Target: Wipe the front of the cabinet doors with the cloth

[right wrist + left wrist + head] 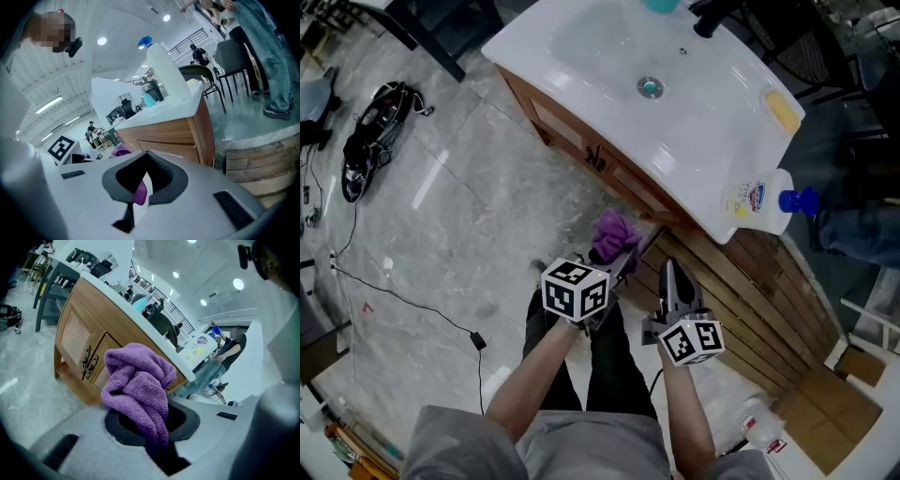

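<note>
The wooden vanity cabinet (77, 336) is right ahead of you. Your left gripper (623, 255) is clamped tight on the purple microfiber cloth (612, 234), which is bunched up near the cabinet's front corner. Your right gripper (670, 272) has its jaws basically closed, with just a purple sliver in the slit.

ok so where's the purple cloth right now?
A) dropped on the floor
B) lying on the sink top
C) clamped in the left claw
C: the left claw is shut on the cloth, which bunches up out of it in front of the cabinet doors.
</note>
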A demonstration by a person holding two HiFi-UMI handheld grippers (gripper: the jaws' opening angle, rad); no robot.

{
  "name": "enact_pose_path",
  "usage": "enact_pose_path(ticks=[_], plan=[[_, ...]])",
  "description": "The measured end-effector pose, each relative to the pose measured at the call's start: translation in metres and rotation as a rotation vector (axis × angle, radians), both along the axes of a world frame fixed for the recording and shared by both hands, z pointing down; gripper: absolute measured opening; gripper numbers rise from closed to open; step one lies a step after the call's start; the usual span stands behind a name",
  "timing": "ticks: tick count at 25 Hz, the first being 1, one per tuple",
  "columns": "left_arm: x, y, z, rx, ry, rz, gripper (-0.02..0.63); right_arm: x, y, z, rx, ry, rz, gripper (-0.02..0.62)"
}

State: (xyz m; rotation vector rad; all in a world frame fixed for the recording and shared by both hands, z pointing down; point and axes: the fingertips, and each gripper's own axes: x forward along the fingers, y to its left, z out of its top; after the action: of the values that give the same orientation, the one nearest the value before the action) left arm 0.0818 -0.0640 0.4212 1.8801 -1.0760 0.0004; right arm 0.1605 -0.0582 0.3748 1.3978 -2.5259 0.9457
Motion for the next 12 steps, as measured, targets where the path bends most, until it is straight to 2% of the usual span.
enact_pose_path(ticks=[5,12], plan=[[-0.010,0.008,-0.054,0.058,-0.043,-0.009,0.072,-0.007,0.003,-0.046,0.037,-0.005,-0.020,0.011],[-0.031,0.004,-0.153,0.202,-0.134,0.004,0.072,-0.037,0.000,-0.117,0.124,0.003,-0.089,0.011]])
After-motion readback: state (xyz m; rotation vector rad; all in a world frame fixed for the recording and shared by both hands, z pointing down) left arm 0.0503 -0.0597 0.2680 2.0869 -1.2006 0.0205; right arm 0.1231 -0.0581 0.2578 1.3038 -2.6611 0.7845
